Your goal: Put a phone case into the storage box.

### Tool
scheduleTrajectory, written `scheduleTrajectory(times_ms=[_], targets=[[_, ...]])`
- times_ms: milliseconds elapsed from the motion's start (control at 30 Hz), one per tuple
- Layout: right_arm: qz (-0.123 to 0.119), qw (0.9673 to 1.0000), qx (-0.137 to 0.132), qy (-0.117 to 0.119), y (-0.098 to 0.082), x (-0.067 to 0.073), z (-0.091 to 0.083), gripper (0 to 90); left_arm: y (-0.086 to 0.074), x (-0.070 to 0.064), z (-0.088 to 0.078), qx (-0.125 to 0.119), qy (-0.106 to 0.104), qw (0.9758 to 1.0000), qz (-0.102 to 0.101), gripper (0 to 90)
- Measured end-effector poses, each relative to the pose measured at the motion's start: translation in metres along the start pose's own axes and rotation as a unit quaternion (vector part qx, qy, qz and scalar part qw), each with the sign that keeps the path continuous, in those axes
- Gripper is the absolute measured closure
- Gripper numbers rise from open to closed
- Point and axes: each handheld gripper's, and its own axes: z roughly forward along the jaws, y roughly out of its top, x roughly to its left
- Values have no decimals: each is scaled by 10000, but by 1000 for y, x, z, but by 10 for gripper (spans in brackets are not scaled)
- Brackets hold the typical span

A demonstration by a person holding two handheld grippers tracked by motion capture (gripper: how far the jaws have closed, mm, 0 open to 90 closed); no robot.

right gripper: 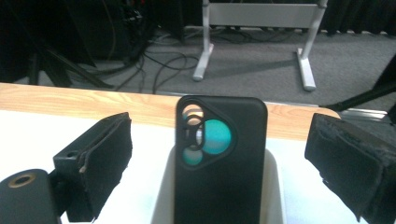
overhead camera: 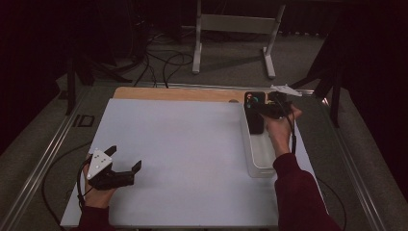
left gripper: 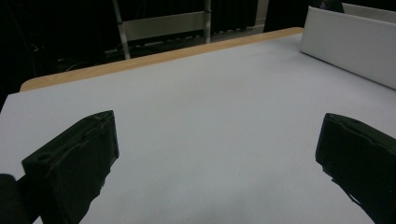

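— Where do we stand?

— My left gripper [overhead camera: 126, 160] rests near me on the white mat [overhead camera: 192, 159], jaws wide apart, holding nothing. Farther off, my right gripper [right gripper: 219, 154] has its jaws spread on either side of the black phone case [right gripper: 219, 163], not touching it.

— So the case?

— It leans in the far end of the white tray [overhead camera: 257, 159], not yet gripped. I judge the pick barely begun.

A black rubbery phone case [right gripper: 219, 163] with a 3-lobed camera cutout leans upright in a white plastic bin [right gripper: 275, 186], between the right gripper [right gripper: 224, 163]'s 2 wide-apart jaws.
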Motion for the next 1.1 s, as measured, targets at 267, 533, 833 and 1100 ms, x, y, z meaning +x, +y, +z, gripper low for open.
scheduleTrajectory(times_ms=[267,533,833,1100], targets=[[-127,9995,-74,295,-11,6,-25,71,1,0,0,-4,-24,10000,-3,0],[-235,9977,-47,627,-24,10,-52,73,2,-1,0,1,-54,10000,25,0],[-551,9940,-76,940,-45,18,-77,75,3,0,-1,0,-61,10000,19,0],[-702,9888,-177,1309,-72,23,-103,76,4,-1,-2,1,-158,9999,45,0]])
